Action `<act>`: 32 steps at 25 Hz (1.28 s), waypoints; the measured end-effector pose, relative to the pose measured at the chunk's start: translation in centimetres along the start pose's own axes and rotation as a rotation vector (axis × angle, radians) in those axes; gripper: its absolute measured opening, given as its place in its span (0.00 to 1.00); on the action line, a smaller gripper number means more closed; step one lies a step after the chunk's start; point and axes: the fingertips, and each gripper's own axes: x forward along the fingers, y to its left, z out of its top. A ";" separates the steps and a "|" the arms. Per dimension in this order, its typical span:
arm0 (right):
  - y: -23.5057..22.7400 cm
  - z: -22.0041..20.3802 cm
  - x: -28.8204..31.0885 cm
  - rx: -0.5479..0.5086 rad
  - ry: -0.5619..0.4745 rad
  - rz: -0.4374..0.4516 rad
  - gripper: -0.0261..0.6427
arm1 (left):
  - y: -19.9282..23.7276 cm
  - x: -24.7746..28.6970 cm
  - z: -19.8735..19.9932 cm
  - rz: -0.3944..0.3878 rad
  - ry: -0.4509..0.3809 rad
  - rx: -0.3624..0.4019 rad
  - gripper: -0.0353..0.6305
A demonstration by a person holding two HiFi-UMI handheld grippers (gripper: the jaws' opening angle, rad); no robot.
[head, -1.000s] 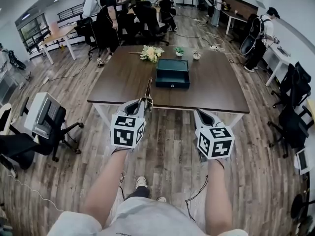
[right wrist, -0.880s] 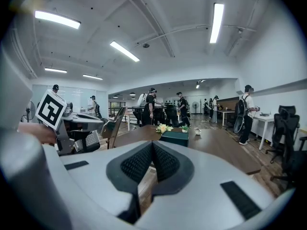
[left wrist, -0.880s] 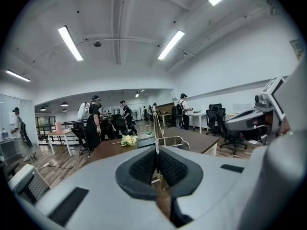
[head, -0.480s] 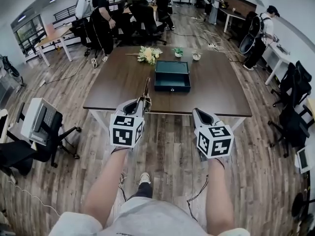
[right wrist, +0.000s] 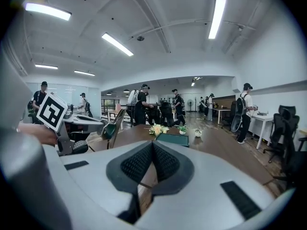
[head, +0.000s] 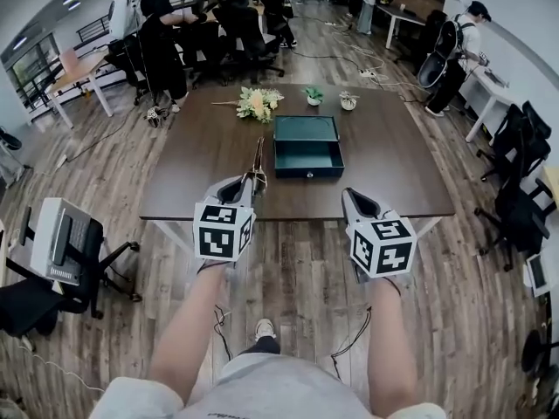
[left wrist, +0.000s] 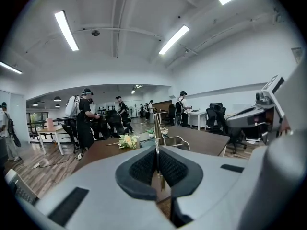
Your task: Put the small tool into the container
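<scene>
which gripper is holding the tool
The left gripper: the thin tool sticks out of its shut jaws, while the right gripper is shut and empty.

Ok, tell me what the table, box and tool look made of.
Table: dark brown wood or wood-look laminate, matte, faint grain.
Box: dark green, smooth with slight sheen; painted wood or metal, can't tell.
Tool: thin, narrow strip with a glint, probably metal.

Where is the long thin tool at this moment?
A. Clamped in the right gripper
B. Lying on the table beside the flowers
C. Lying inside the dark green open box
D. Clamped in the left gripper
D: the long thin tool sticks out from between the closed jaws of the left gripper, and it has not yet reached the dark green open box.
</scene>
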 end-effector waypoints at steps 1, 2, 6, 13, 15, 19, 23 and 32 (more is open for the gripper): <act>0.0 0.2 0.7 0.002 0.002 -0.007 0.05 | 0.5 0.6 0.1 -0.007 0.000 0.000 0.05; 0.0 0.3 1.3 0.003 0.004 -0.013 0.05 | 0.9 1.2 0.1 -0.015 0.001 0.000 0.05; 0.3 0.7 3.5 0.002 0.014 -0.033 0.05 | 2.7 3.0 0.0 -0.039 0.005 -0.003 0.05; 0.8 1.2 6.2 0.001 0.033 -0.058 0.05 | 5.1 5.2 -0.4 -0.066 0.015 -0.013 0.05; 1.0 1.4 6.9 -0.001 0.036 -0.064 0.05 | 5.7 5.7 -0.5 -0.074 0.017 -0.016 0.05; 1.1 1.6 8.3 -0.007 0.044 -0.076 0.05 | 6.9 7.0 -0.6 -0.088 0.018 -0.020 0.05; 1.0 1.8 9.5 -0.007 0.054 -0.091 0.05 | 7.7 8.3 -0.8 -0.108 0.021 -0.023 0.05; 0.5 2.7 11.5 -0.015 0.057 -0.115 0.05 | 8.8 10.6 -0.5 -0.135 0.024 -0.019 0.05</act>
